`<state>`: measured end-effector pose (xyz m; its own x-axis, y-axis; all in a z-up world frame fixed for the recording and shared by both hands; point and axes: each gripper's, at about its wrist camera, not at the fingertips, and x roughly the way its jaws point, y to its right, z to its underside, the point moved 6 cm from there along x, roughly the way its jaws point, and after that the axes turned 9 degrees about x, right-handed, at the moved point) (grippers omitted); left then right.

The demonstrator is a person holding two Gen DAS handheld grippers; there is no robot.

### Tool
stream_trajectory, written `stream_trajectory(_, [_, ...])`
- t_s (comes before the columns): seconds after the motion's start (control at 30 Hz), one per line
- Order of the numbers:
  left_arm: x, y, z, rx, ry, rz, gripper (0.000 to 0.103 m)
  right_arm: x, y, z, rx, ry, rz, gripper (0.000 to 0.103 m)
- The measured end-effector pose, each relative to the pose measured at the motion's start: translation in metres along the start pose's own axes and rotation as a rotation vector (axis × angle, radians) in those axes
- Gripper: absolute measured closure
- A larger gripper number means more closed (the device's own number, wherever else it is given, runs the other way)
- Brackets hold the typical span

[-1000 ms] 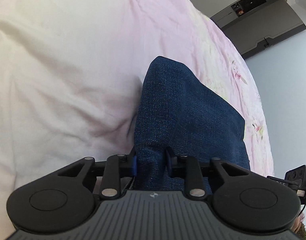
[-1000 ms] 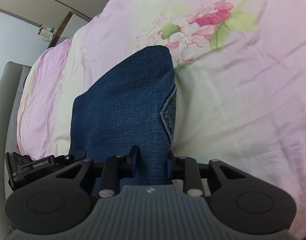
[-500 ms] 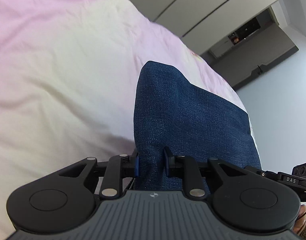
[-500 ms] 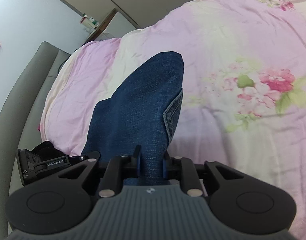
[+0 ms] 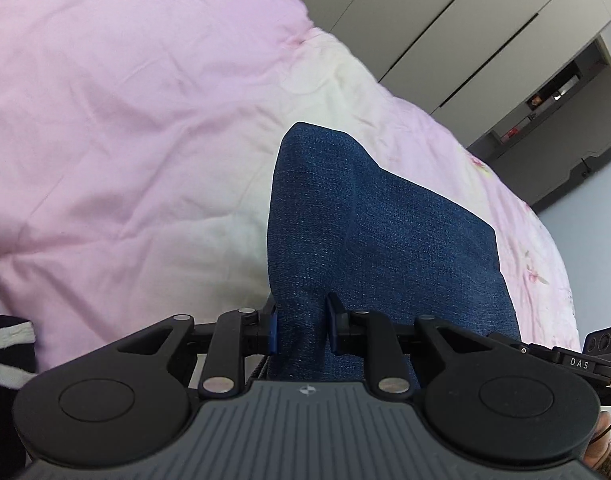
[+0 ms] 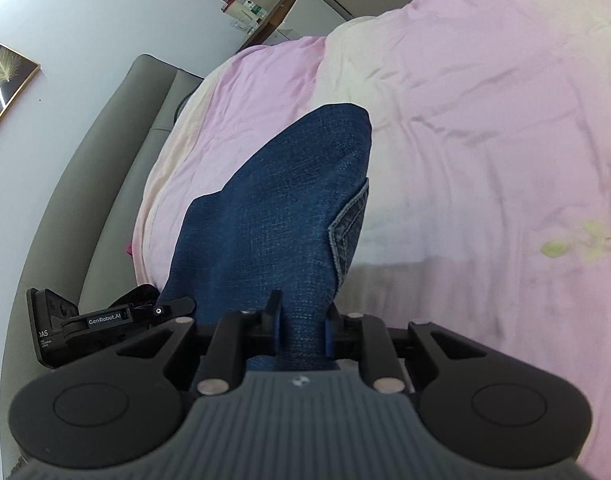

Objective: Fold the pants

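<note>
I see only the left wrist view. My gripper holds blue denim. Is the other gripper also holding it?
Observer: Yes. The right gripper is shut on the jeans, pinching a bunch of denim between its jaws.
Operator: Is any pocket or seam visible there?
Observer: A stitched pocket edge shows on the right side of the cloth, facing the pink duvet.
Operator: What lies past the bed on that side?
Observer: A grey padded headboard runs along the bed, and a framed picture hangs on the wall above it.
</note>
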<state>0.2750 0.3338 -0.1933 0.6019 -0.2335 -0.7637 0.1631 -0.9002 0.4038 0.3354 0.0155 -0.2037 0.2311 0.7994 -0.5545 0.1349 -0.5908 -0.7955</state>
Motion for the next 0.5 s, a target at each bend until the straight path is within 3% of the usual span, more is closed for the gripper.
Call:
stream_trajectory(0.2, [0.049, -0.033, 0.02, -0.051, -0.03, -0.002, 0.078, 0.05, 0.043, -0.005, 0.029, -0.062, 0.047, 0.088])
stream_trajectory(0.33, [0.056, -0.041, 0.028, -0.041, -0.015, 0.028, 0.073, 0.067, 0.072, 0.001, 0.093, -0.073, 0.065, 0.086])
stream_trajectory(0.4, [0.059, -0.041, 0.031, -0.02, -0.01, 0.023, 0.068, 0.072, 0.084, 0.004, 0.118, -0.076, 0.076, 0.08])
stream_trajectory(0.5, [0.059, -0.044, 0.035, -0.06, -0.002, 0.032, 0.065, 0.08, 0.096, 0.009, 0.144, -0.079, 0.075, 0.079])
